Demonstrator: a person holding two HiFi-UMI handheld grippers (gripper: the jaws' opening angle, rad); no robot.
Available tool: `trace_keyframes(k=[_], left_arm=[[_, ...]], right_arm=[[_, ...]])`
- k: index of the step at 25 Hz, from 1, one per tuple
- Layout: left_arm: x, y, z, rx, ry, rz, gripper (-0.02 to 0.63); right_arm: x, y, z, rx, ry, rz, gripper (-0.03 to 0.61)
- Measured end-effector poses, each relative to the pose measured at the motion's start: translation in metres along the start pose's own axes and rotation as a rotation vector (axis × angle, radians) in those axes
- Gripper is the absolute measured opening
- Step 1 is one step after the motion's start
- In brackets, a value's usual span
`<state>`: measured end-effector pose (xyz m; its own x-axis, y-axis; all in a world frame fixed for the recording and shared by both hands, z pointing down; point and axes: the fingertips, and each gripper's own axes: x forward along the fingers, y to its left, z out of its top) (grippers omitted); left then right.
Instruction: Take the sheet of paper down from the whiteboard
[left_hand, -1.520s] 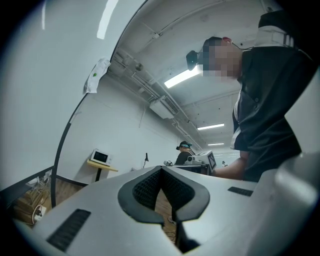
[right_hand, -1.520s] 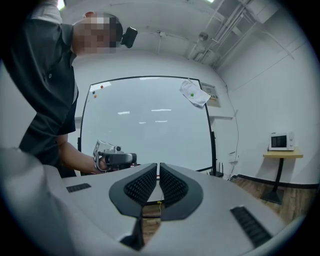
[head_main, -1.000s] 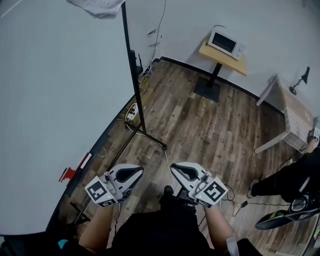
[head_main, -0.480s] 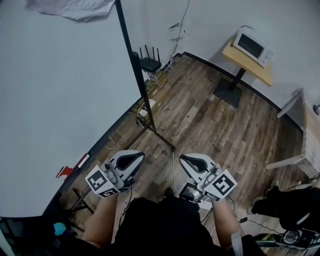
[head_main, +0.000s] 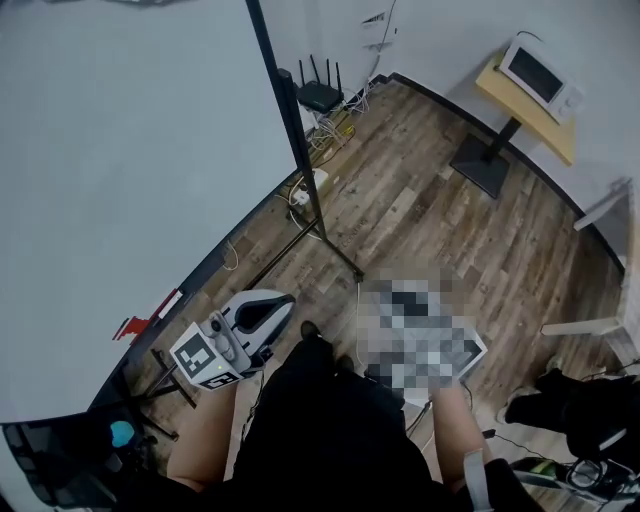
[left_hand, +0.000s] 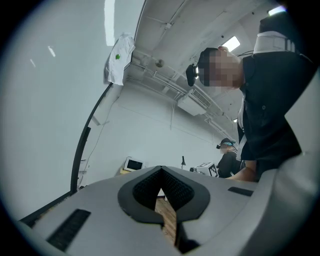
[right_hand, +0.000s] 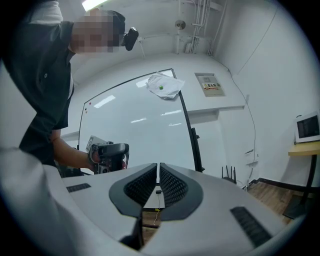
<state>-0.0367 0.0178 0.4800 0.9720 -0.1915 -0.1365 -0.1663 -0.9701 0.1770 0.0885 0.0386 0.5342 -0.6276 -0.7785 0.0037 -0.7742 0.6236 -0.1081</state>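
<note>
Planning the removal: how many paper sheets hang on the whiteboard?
1: a crumpled sheet at the whiteboard's top corner, with a green dot on it. Some board area is out of view.

Bright, even indoor light from ceiling lamp (left_hand: 231, 43); streak glare on whiteboard (right_hand: 137, 120). Gripper views fisheye-warped, dark vignette at corners. Shadows soft.
</note>
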Motion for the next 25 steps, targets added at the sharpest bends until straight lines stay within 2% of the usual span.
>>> trace_keyframes(k=[6, 11, 17, 21, 25], left_arm=[[-0.004, 0.037, 0.009, -0.001, -0.03, 0.013, 0.008], [0.002, 0.07, 0.037, 0.078, -0.03, 0.025, 0.008], [-0.009, 0.096, 0.083, 0.13, -0.087, -0.001, 0.008], [-0.013, 0.113, 0.107, 0.119, -0.098, 0.056, 0.008], [-0.011, 0.124, 0.131, 0.194, -0.091, 0.149, 0.008]], right_arm=[[0.051, -0.013, 0.009, -0.035, 0.02, 0.039, 0.028], [0.1, -0.032, 0.032, -0.075, 0.018, 0.077, 0.028], [0.157, -0.032, 0.063, -0.129, -0.039, 0.106, 0.028], [0.177, -0.034, 0.074, -0.105, -0.053, 0.103, 0.028], [0.185, -0.036, 0.096, -0.138, -0.097, 0.123, 0.028]])
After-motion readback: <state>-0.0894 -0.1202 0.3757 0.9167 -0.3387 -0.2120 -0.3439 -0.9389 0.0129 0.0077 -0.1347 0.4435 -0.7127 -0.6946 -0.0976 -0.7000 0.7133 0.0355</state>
